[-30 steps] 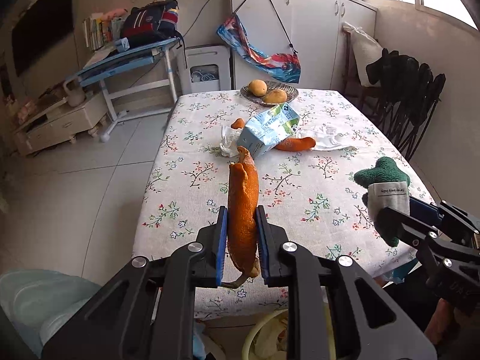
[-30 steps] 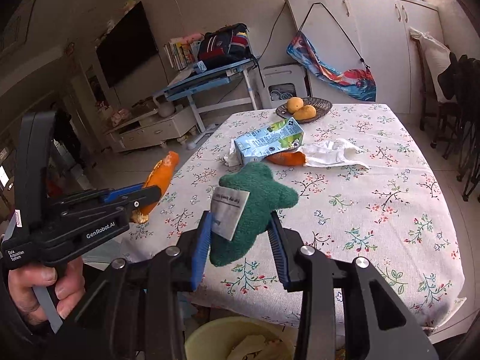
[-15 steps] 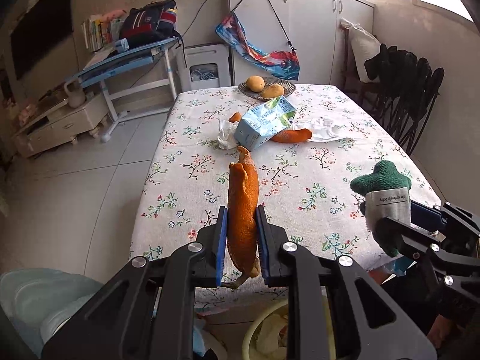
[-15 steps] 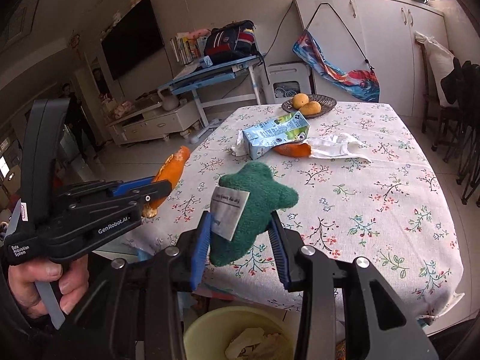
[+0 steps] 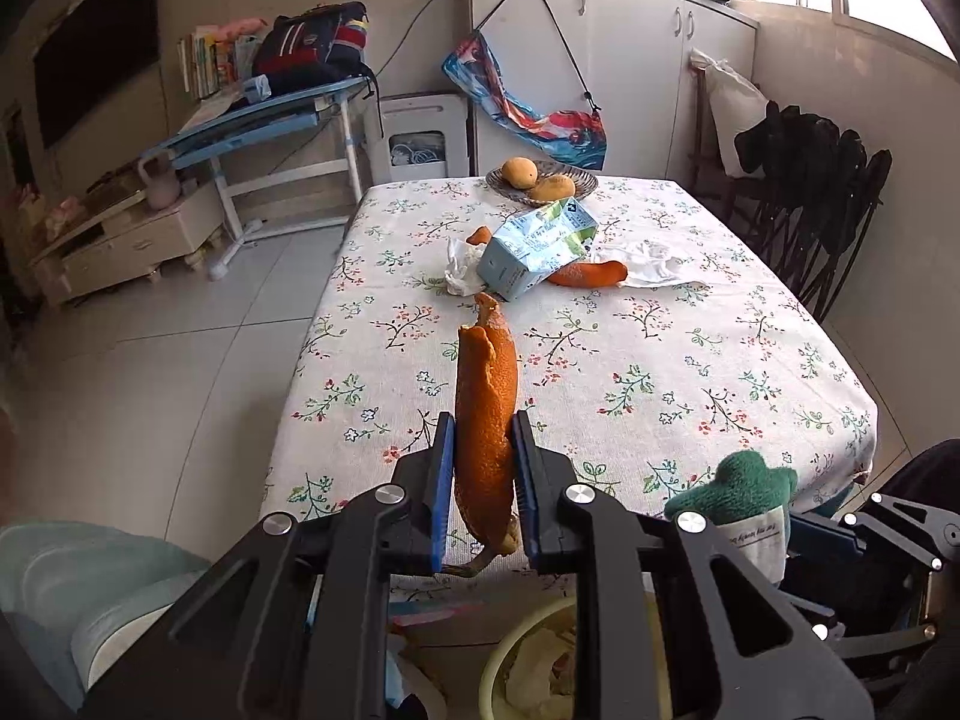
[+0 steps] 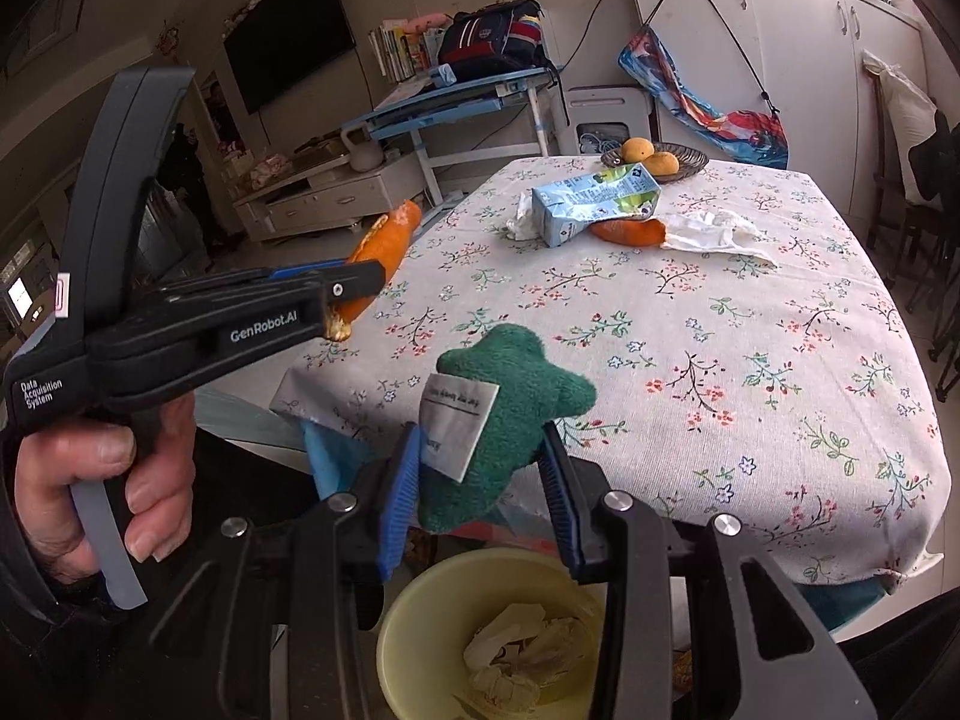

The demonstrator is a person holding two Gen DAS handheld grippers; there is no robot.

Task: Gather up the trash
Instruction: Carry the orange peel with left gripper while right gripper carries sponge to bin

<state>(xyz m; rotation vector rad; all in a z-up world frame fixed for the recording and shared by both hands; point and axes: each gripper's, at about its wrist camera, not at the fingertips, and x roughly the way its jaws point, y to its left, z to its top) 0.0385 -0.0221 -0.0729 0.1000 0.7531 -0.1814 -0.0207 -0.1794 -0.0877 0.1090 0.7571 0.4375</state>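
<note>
Above the yellow bin (image 6: 480,630) at the near edge of the table (image 6: 750,360), the left gripper (image 5: 483,495) is clamped on a long orange peel (image 5: 486,420) that stands up between its pads, and the right gripper (image 6: 480,492) is closed on a green plush scrap (image 6: 504,408) with a white tag. Crumpled paper lies in the bin. Farther from the bin, a milk carton (image 6: 594,198), more peel (image 6: 630,232) and white tissue (image 6: 708,228) lie mid-table, before a fruit bowl (image 6: 654,159)
</note>
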